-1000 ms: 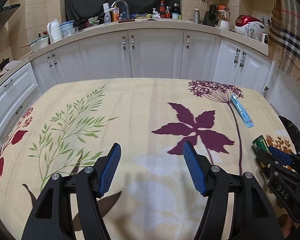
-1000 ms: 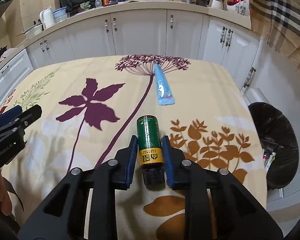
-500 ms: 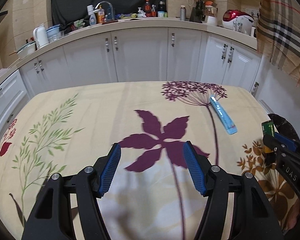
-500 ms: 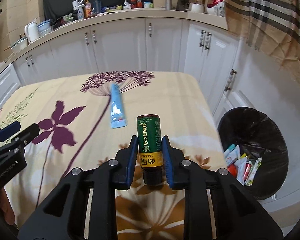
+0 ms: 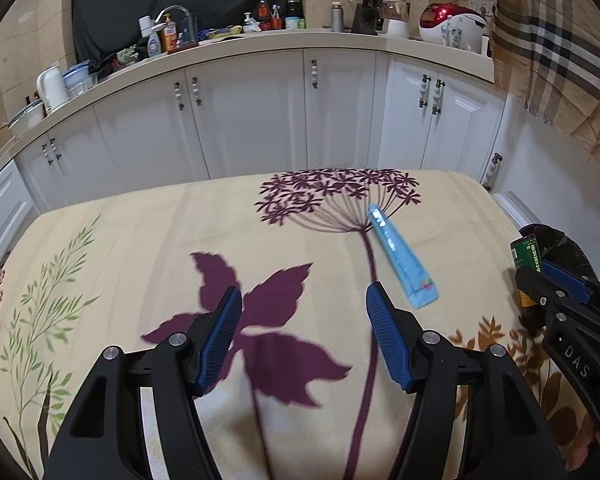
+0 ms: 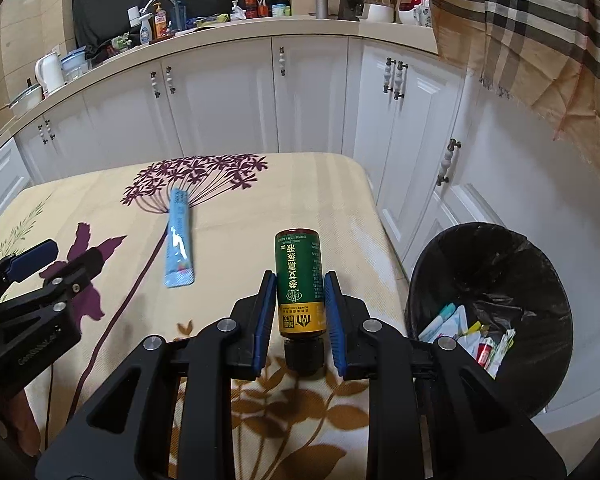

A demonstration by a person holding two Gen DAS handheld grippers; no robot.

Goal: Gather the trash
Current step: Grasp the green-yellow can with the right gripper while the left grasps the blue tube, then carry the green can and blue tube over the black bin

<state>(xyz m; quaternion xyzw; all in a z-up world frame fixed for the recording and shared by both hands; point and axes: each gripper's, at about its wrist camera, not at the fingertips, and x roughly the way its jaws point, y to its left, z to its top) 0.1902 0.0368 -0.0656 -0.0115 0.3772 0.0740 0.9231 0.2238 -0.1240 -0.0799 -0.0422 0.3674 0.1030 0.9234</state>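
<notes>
Having swung rightward since a second ago: both views now sitting closer to the desk's [image 6: 340, 200] right edge, with the black trash bin [image 6: 488, 248] fully showing beside that edge in the right wrist view. Gripping a green bottle [image 6: 299, 280] in the right claw [image 6: 298, 308], blue pads pressing its yellow-banded lower part from both sides, black cap pointing back toward the camera, far end tilting up and away. Hanging above the floral tablecloth near the desk's right edge, not yet over the bin. Holding nothing in the left claw [image 5: 302, 334], jaws standing wide apart over the purple leaf print. Lying flat on the cloth just ahead and right of that claw: a light-blue tube packet [image 5: 400, 256], [image 6: 177, 236], resting along the purple flower stem, touching neither claw. Showing inside the bin's black liner: a heap of wrappers [image 6: 472, 332]. Peeking in at the right border of the left wrist view: the right claw [image 5: 548, 280] with the bottle's end [image 5: 526, 252].
</notes>
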